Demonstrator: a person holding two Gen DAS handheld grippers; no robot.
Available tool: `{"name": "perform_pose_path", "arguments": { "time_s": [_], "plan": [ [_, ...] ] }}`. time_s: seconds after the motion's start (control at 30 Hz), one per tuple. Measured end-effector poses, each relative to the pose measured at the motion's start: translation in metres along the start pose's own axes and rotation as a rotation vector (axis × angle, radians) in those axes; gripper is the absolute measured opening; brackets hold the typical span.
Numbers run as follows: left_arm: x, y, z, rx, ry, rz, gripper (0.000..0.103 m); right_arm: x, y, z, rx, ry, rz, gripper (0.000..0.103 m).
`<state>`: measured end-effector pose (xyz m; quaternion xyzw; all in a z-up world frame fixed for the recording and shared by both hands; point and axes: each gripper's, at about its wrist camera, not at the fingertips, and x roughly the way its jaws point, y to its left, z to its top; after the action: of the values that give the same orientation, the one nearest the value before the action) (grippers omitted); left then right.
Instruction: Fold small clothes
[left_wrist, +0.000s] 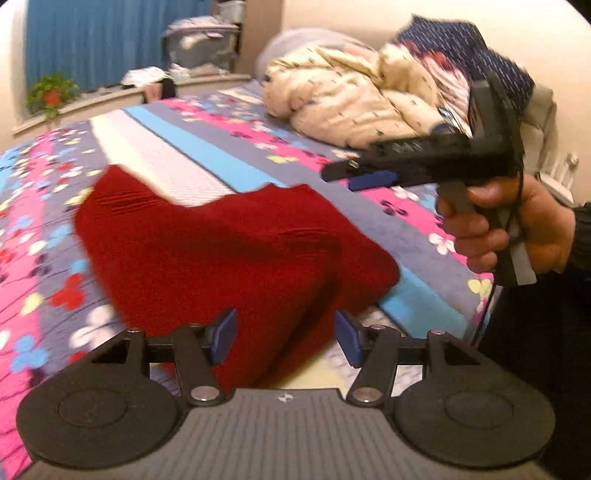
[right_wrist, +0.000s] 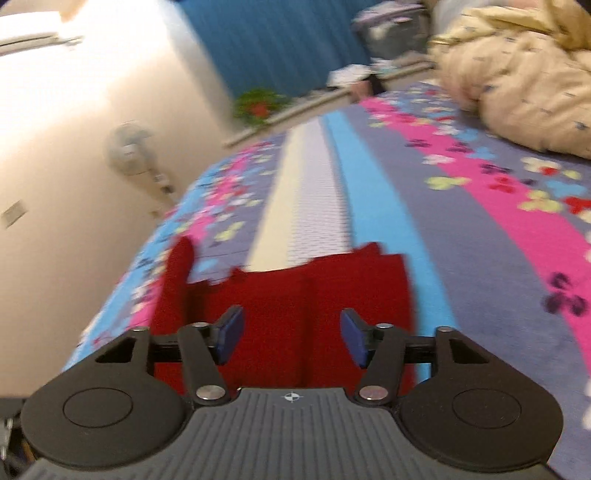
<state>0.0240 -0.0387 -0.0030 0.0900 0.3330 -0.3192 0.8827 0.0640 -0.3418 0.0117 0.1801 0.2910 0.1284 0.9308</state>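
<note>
A dark red knitted garment (left_wrist: 221, 251) lies partly folded on the flowered bedspread (left_wrist: 258, 147), near the bed's front edge. My left gripper (left_wrist: 286, 338) hovers over its near end, jaws open, and the blue pads (left_wrist: 223, 336) stand apart from the cloth on each side. In the left wrist view a hand (left_wrist: 498, 229) holds the right gripper (left_wrist: 354, 175) above the bed, to the right of the garment. The right wrist view shows the same red garment (right_wrist: 280, 295) under my right gripper (right_wrist: 291, 336), which is open with nothing pinched.
A cream quilt (left_wrist: 351, 96) is heaped at the far right of the bed, also seen as quilt (right_wrist: 524, 85). A blue curtain (left_wrist: 92, 37), a potted plant (left_wrist: 51, 94) and a storage box (left_wrist: 203, 44) stand behind. A fan (right_wrist: 129, 147) stands left of the bed.
</note>
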Motion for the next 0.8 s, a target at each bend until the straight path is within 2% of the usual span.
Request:
{"name": "perform_pose_path", "arguments": {
  "time_s": [0.07,0.13,0.23,0.27,0.37,0.4,0.43,0.47,0.53,0.57,0.6,0.7,0.73,0.8],
  "plan": [
    [-0.012,0.022,-0.009,-0.034,-0.009,0.053,0.063,0.009,0.017,-0.005,-0.071,0.026,0.057,0.070],
    [-0.024,0.044,-0.019,-0.075,-0.012,0.115,0.063,0.018,0.035,-0.011,-0.157,0.052,0.083,0.070],
    [-0.035,0.077,-0.026,-0.182,-0.029,0.199,0.063,0.035,0.057,-0.023,-0.266,0.091,0.073,0.071],
    [-0.037,0.086,-0.026,-0.216,-0.031,0.256,0.063,0.042,0.061,-0.026,-0.291,0.109,0.056,0.071],
    [-0.044,0.107,-0.023,-0.277,-0.046,0.369,0.063,0.058,0.069,-0.030,-0.312,0.150,0.042,0.068],
    [-0.046,0.112,-0.022,-0.297,-0.052,0.387,0.063,0.063,0.070,-0.032,-0.310,0.169,0.049,0.064],
    [-0.049,0.118,-0.020,-0.316,-0.059,0.404,0.063,0.069,0.071,-0.034,-0.310,0.194,0.063,0.048],
    [-0.052,0.123,-0.019,-0.333,-0.066,0.417,0.063,0.073,0.073,-0.037,-0.324,0.212,0.065,0.037],
    [-0.057,0.131,-0.017,-0.366,-0.074,0.431,0.063,0.073,0.083,-0.041,-0.386,0.204,0.070,0.027],
    [-0.058,0.134,-0.017,-0.384,-0.075,0.438,0.063,0.070,0.085,-0.040,-0.407,0.183,0.074,0.025],
    [-0.059,0.135,-0.016,-0.396,-0.076,0.444,0.063,0.062,0.088,-0.035,-0.427,0.125,0.069,0.024],
    [-0.063,0.134,-0.018,-0.401,-0.081,0.444,0.063,0.010,0.079,-0.007,-0.306,-0.110,0.067,0.008],
    [-0.064,0.132,-0.019,-0.395,-0.081,0.441,0.063,-0.009,0.075,-0.003,-0.298,-0.181,0.016,0.000],
    [-0.064,0.127,-0.020,-0.373,-0.075,0.437,0.063,-0.039,0.052,0.003,-0.249,-0.250,-0.075,0.000]
  ]
}}
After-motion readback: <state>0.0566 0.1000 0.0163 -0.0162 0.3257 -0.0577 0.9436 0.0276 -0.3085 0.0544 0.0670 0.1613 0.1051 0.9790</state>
